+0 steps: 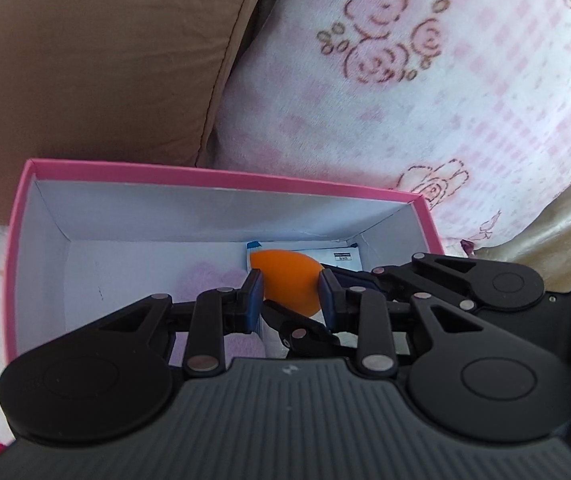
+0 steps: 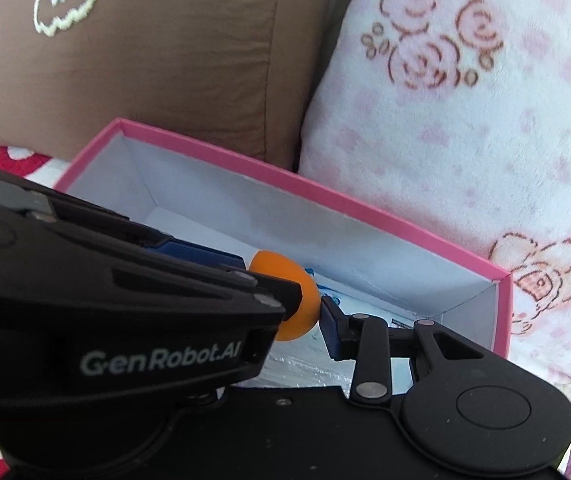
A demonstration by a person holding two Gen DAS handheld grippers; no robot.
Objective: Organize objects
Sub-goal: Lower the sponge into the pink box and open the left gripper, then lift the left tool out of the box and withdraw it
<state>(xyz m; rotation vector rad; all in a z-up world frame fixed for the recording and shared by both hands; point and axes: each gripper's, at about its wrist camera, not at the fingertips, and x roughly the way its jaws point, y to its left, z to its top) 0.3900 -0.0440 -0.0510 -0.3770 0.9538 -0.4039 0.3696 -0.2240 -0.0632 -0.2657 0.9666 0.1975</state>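
Left view: my left fingers pinched the orange egg low inside the pink box, above a packet.
Right view: my right fingers were half hidden, so I couldn't tell their state; one pad sat just beside the egg.
Risk: that pad might nudge the egg loose, or the egg might roll once dropped.

My tool was matt black plastic; the box smooth pink cardboard; the pillow fuzzy fleece.

the left hand-held gripper is matte black, with blue pads, silver rivets, round pivot discs, a ribbed body and white "genrobot.ai" lettering.
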